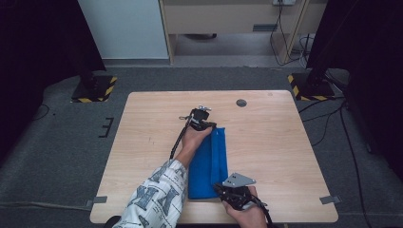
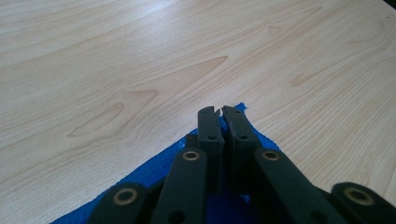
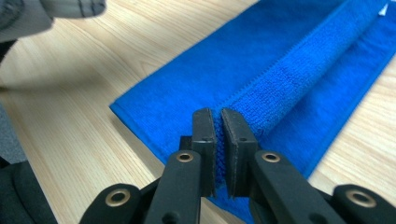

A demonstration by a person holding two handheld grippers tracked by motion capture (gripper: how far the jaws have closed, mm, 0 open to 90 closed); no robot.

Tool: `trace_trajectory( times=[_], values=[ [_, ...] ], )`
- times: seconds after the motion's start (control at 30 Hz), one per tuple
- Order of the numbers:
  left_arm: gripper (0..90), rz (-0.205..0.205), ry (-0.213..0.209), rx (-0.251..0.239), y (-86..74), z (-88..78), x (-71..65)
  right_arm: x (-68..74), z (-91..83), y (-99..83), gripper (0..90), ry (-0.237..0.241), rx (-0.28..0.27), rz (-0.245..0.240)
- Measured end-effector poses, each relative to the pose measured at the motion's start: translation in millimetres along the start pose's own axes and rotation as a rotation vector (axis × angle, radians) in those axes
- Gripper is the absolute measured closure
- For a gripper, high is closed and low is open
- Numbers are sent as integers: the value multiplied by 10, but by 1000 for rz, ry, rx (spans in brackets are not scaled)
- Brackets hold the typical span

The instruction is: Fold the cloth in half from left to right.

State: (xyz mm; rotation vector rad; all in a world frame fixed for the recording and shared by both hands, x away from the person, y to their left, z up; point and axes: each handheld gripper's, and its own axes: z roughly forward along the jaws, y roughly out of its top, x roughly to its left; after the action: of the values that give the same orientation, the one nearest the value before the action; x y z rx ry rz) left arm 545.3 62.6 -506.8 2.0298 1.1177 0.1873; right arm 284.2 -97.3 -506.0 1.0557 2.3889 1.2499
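In the high view, a patterned sleeve (image 1: pixel 154 199) comes in at lower left, and its hand carries the left gripper (image 1: pixel 203 124) to the far end of a blue towel (image 1: pixel 209 166) lying folded lengthwise at the centre of the wooden table (image 1: pixel 266 142). Its jaws are clamped on the far corner of the cloth. Further right, near the bottom edge, the right gripper (image 1: pixel 223 189) pinches the near end of a folded layer, jaws squeezed on the fabric. The step in hand looks like a lengthwise fold; next, both ends probably need lifting together and carrying across evenly.
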Motion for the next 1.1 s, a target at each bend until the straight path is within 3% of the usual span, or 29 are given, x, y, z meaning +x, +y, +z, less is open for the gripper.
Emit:
trace_trajectory(
  times=[0.27,0.4,0.63,0.87,1.1],
  values=[
    [884,1,-9,5,21,34,-50,-47,-56,-19,853,-2,-16,25],
    [883,8,-7,5,28,46,-84,-17,-81,12,851,3,-22,14],
    [866,5,-9,15,3,136,-117,-27,-25,-45,847,5,3,21],
    [831,15,-7,19,-2,161,-143,-78,-43,-98,730,-10,31,44],
    [832,13,-10,15,8,186,-182,-108,-80,-123,719,-17,33,55]
  ],
)
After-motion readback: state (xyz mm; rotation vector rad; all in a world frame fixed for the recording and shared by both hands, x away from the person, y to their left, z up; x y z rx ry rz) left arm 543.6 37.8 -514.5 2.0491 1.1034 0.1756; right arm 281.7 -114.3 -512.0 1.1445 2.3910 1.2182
